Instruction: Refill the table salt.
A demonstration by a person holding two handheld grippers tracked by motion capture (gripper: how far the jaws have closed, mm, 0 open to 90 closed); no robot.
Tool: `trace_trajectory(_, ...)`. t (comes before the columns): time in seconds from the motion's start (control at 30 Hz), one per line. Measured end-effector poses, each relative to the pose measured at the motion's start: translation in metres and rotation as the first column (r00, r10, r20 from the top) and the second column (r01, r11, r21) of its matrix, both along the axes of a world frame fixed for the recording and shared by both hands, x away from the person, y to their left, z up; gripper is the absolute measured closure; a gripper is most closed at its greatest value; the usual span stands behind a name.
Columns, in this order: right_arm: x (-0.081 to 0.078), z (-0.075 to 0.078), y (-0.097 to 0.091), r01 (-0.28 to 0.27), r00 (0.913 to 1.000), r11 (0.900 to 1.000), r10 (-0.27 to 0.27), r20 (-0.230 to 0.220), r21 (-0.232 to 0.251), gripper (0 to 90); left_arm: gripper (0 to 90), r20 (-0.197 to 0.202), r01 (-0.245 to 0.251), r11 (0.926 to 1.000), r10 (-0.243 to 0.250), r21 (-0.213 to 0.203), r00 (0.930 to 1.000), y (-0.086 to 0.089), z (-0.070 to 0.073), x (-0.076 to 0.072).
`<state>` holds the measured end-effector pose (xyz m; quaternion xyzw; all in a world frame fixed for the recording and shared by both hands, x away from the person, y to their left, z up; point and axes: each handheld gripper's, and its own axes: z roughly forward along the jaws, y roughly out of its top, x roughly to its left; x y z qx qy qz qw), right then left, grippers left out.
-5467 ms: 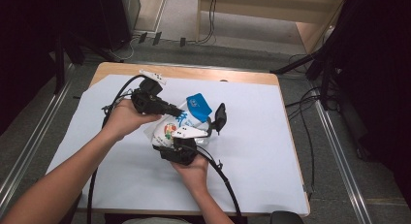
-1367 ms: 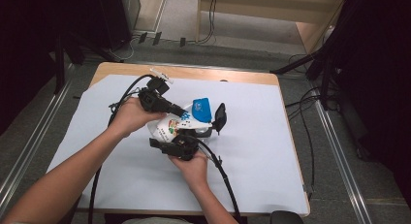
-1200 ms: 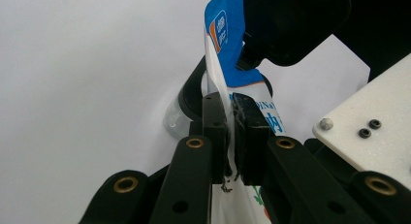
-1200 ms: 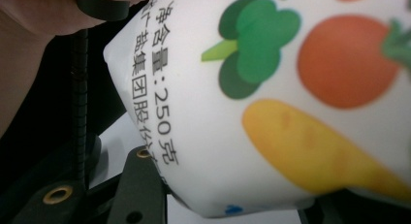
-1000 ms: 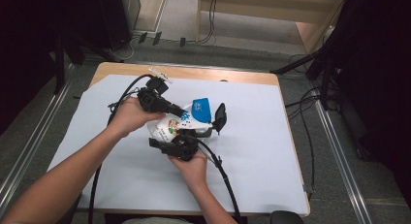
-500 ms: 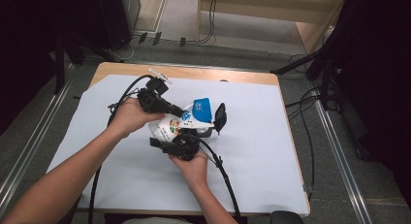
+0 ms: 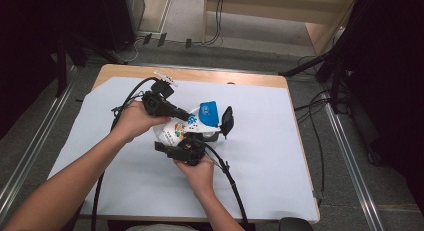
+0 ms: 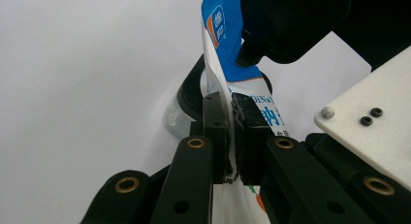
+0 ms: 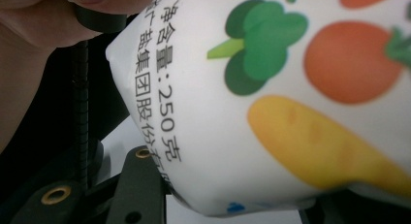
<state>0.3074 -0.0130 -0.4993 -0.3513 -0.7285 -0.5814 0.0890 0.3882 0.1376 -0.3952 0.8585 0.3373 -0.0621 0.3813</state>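
A wooden table (image 7: 250,80) stands on a grey floor (image 7: 185,51), its top covered by a white sheet (image 7: 270,156). Beyond the table's far edge sits pale wooden furniture (image 7: 280,11) with black cables (image 7: 218,21) hanging down. Metal rails (image 7: 350,156) flank the table; darkness lies beyond them.

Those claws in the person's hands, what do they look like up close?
Both are black. The left claw has two flat black bars with brass-coloured rivets, ending in blocky pads. The right claw looks the same, and a black cable trails from it along the forearm. Beside the left claw's jaws sits a white plate with small screws. The forearms are bare, with no sleeves showing.
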Motion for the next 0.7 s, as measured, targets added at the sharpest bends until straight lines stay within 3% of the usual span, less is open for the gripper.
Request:
trace_trajectory(0.27, -0.0003, 0.001, 0.0002, 0.001, 1.0, 0.9999, -0.001, -0.003, 0.012, 60.8, 86.1, 0.007, 0.006, 1.0, -0.006, 0.008, 1.0, 0.0006, 0.0015, -0.0003)
trace_trajectory(0.7, -0.0007, 0.0018, 0.0006, -0.006, 1.0, 1.0, 0.006, -0.002, 0.005, 61.1, 85.8, 0.009, -0.001, 0.9999, 0.001, -0.015, 1.0, 0.002, 0.0007, -0.0018)
